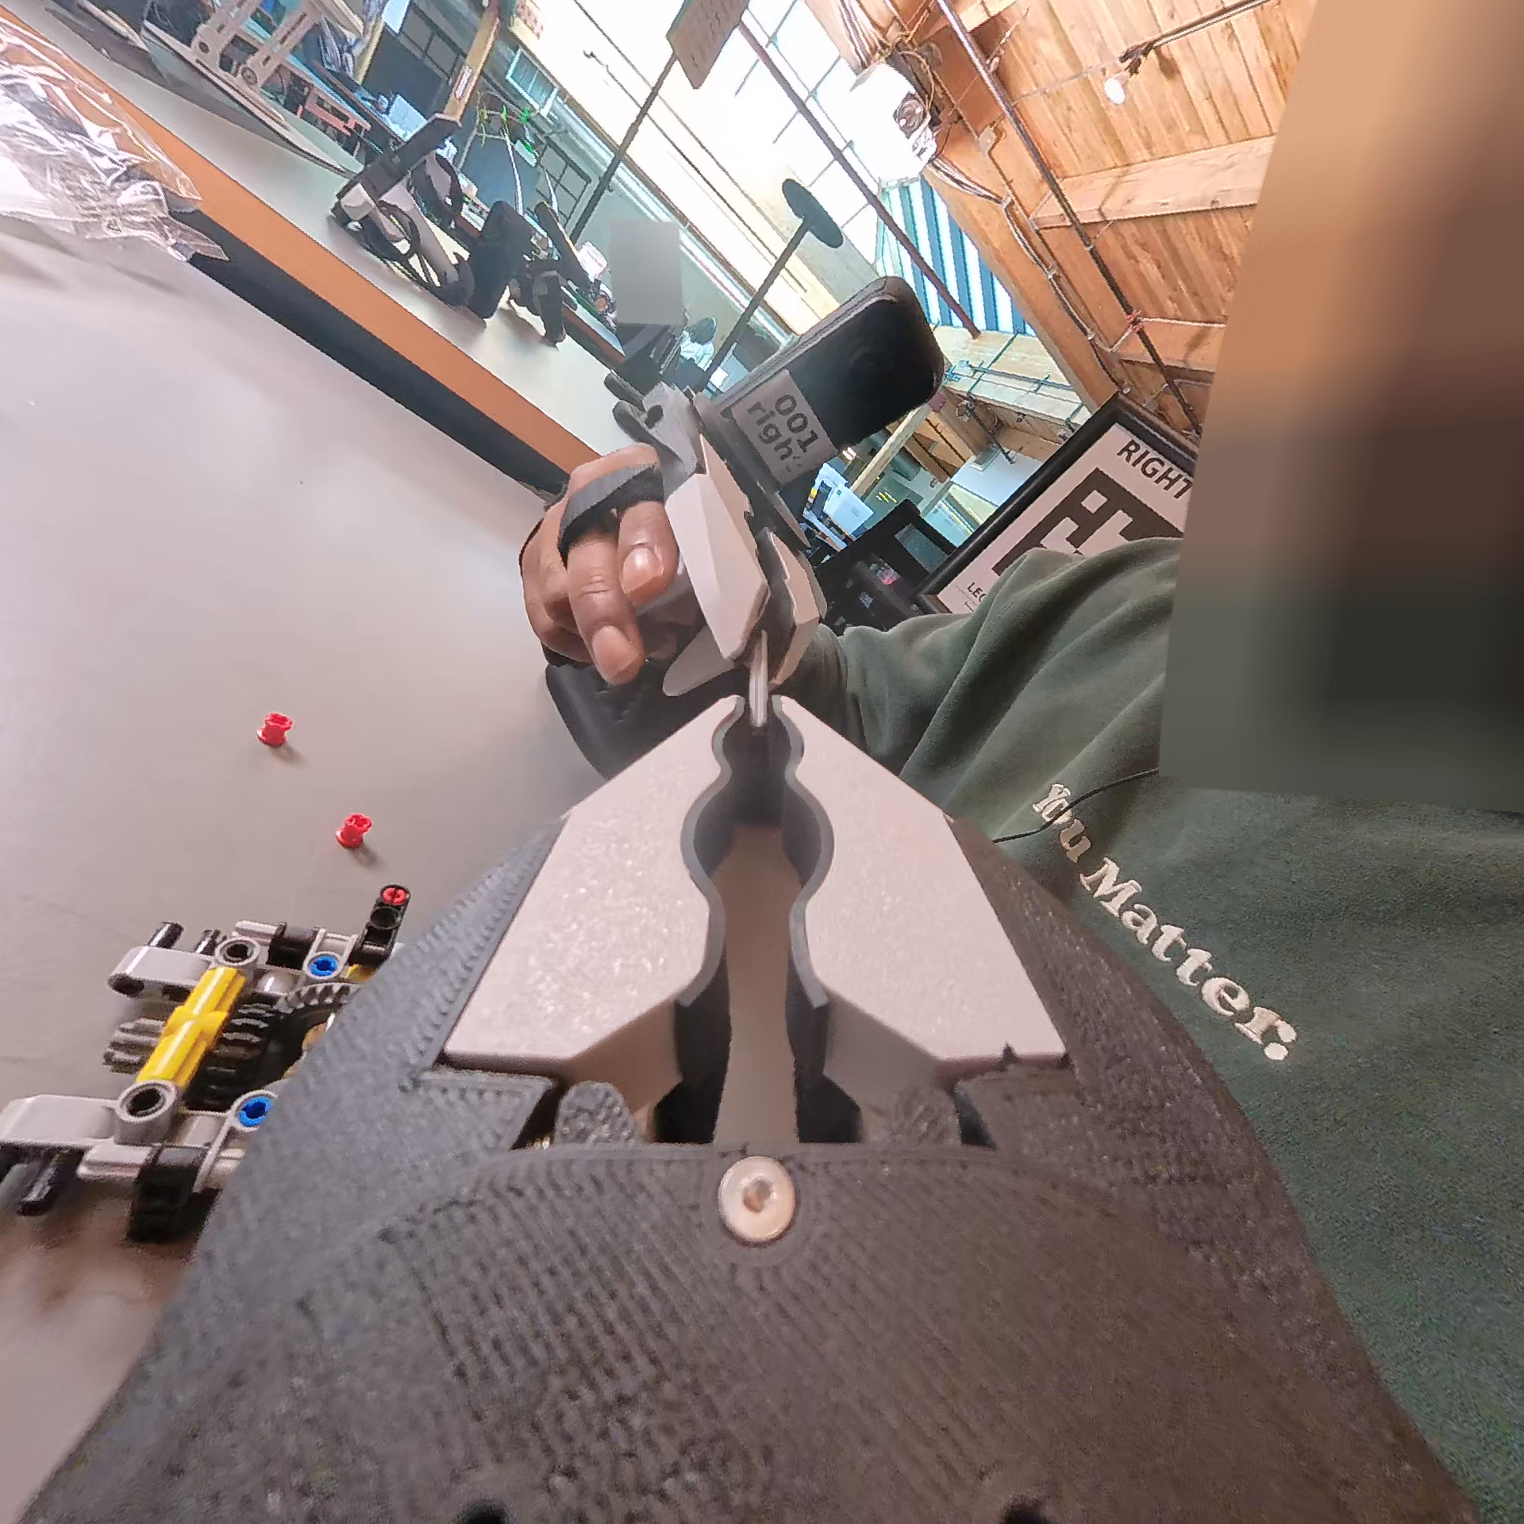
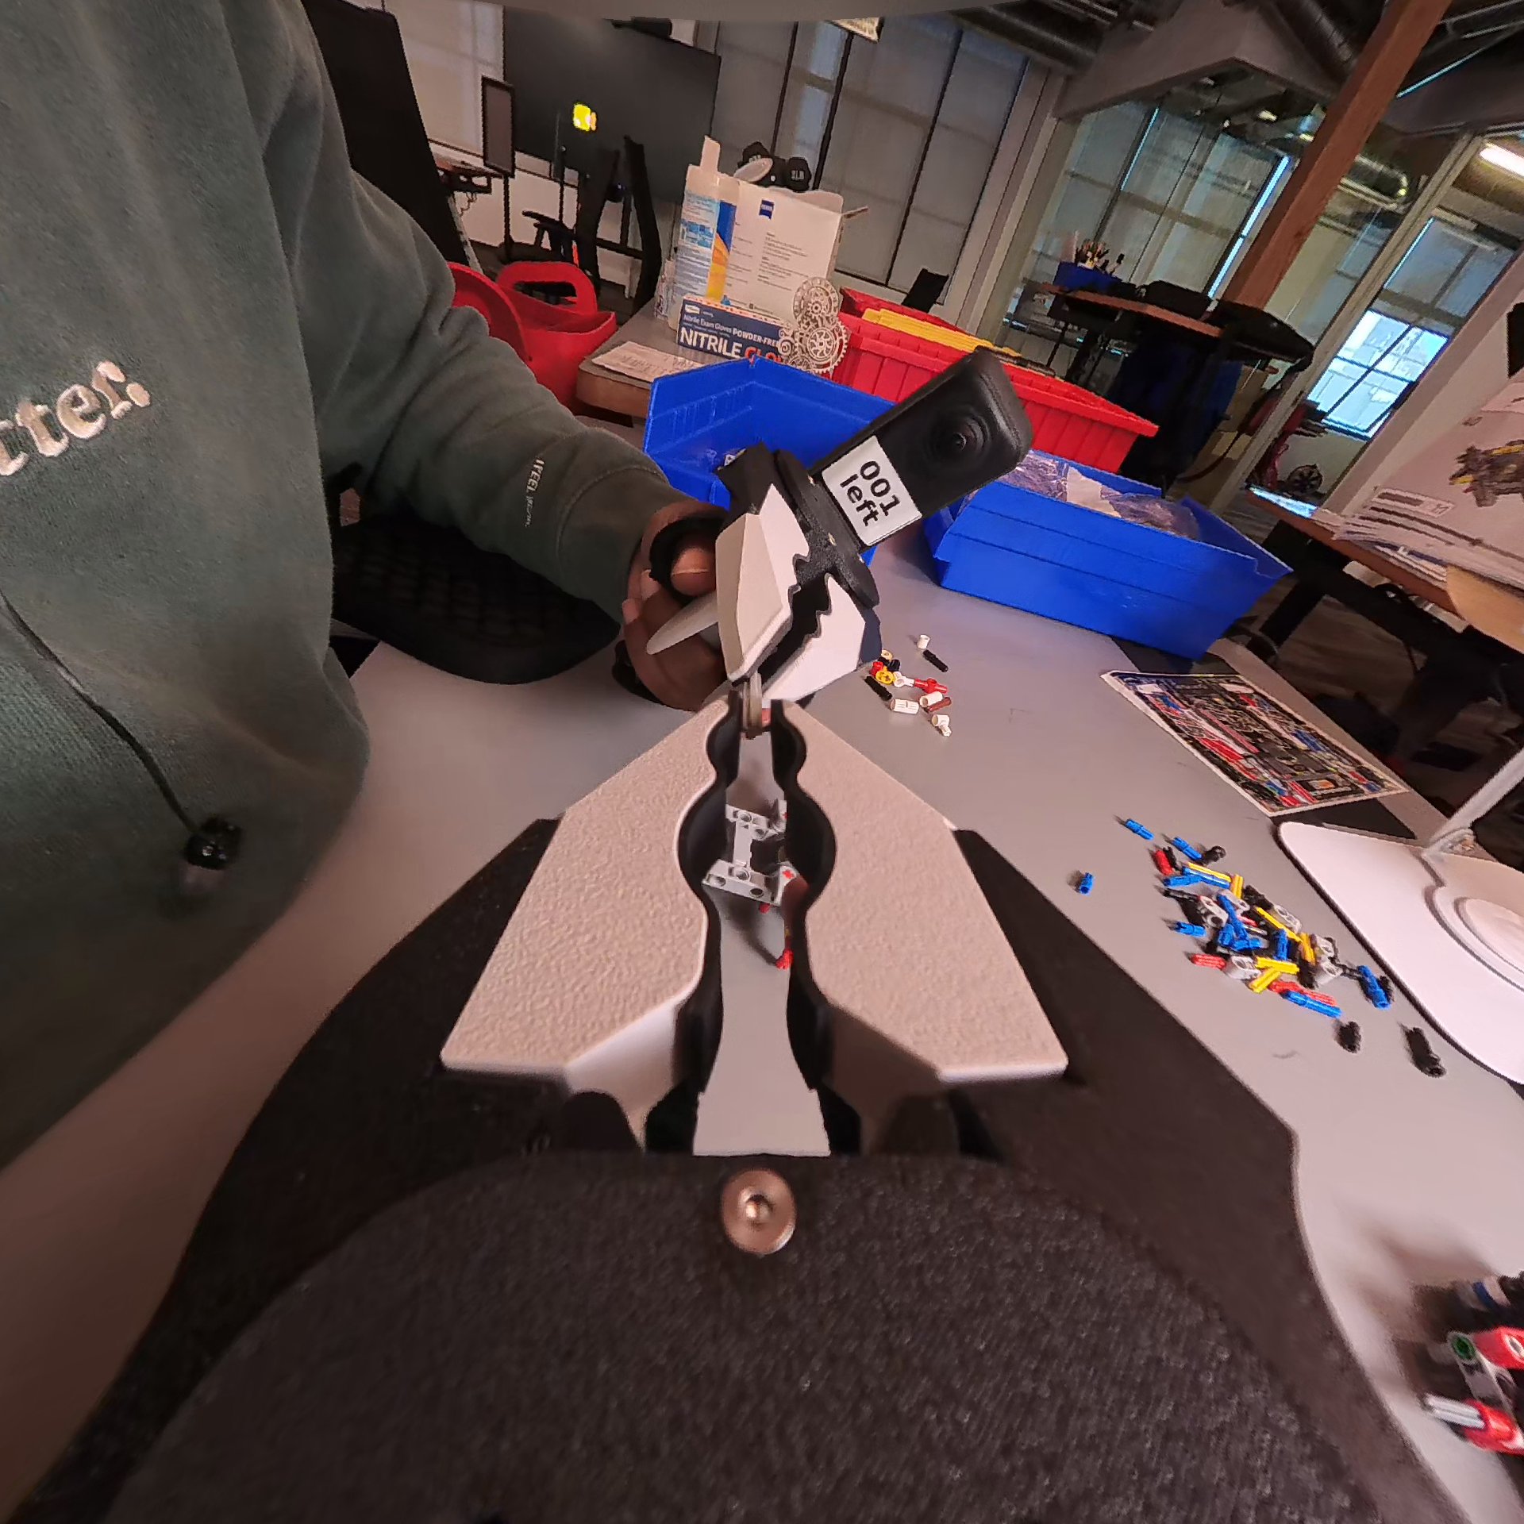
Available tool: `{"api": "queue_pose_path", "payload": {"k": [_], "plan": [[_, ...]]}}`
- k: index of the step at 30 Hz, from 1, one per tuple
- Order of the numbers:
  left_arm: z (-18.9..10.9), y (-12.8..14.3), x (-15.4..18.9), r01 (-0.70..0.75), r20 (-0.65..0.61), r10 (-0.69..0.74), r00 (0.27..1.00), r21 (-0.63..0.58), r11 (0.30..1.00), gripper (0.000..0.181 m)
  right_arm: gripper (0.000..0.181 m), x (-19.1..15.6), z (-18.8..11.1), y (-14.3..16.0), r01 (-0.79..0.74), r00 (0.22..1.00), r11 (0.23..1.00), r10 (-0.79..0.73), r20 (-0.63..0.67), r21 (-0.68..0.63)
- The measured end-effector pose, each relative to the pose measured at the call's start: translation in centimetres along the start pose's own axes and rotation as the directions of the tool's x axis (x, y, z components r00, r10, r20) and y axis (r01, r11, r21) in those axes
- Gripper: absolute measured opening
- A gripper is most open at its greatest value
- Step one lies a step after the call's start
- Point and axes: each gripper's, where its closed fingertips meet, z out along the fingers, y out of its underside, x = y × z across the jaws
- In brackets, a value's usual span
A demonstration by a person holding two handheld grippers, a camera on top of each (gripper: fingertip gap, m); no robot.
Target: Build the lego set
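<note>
My two grippers meet tip to tip above the grey table. In the left wrist view my left gripper [image 1: 754, 716] is nearly shut, and a small light-grey Lego piece [image 1: 757, 689] sits at its tips. The right gripper [image 1: 759, 660] pinches the same piece from the other side. The right wrist view shows the same meeting: my right gripper [image 2: 754, 717], the grey piece [image 2: 752, 716] and the left gripper [image 2: 754, 683]. A partly built grey, black and yellow assembly with gears [image 1: 190, 1039] lies on the table at lower left. Two red bushes [image 1: 275, 729] [image 1: 355, 829] lie beyond it.
A pile of blue, yellow, black and red pins [image 2: 1262, 940] and a smaller pile [image 2: 907, 684] lie on the table. Blue bins [image 2: 1097, 544], red bins [image 2: 1072, 404], a printed parts sheet [image 2: 1245, 742] and a white lamp base [image 2: 1443, 915] stand right. A grey piece [image 2: 742, 858] lies below the jaws. The grippers are tip to tip, or close to it.
</note>
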Motion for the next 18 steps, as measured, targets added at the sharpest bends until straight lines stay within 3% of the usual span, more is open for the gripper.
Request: {"api": "queue_pose_path", "payload": {"k": [5, 8, 10, 13, 18], "plan": [[-0.2, -0.1, -0.5, -0.043, 0.051, 0.044, 0.998, -0.018, 0.999, 0.001, 0.003, 0.2, 0.1, 0.4, -0.022, 1.000, 1.000, 0.022, -0.002, -0.019], [-1.9, -0.5, -2.5, -0.218, 0.230, 0.250, 0.940, -0.155, 0.963, 0.020, 0.003, 1.2, -0.5, 0.9, -0.063, 0.998, 0.998, 0.062, -0.031, -0.027], [-3.5, -0.3, -4.0, -0.298, 0.337, 0.397, 0.854, -0.311, 0.903, 0.039, 0.003, 2.3, -1.2, 1.7, -0.090, 0.994, 0.995, 0.087, -0.064, -0.051], [-5.4, 1.7, -6.5, -0.258, 0.378, 0.552, 0.744, -0.598, 0.758, 0.062, 0.003, 3.4, -1.9, 2.9, -0.118, 0.989, 0.989, 0.108, -0.102, -0.091], [-5.8, 4.9, -8.8, -0.135, 0.282, 0.623, 0.730, -0.834, 0.535, 0.073, 0.003, 3.8, -2.1, 4.4, -0.127, 0.986, 0.979, 0.107, -0.128, -0.158]]}}
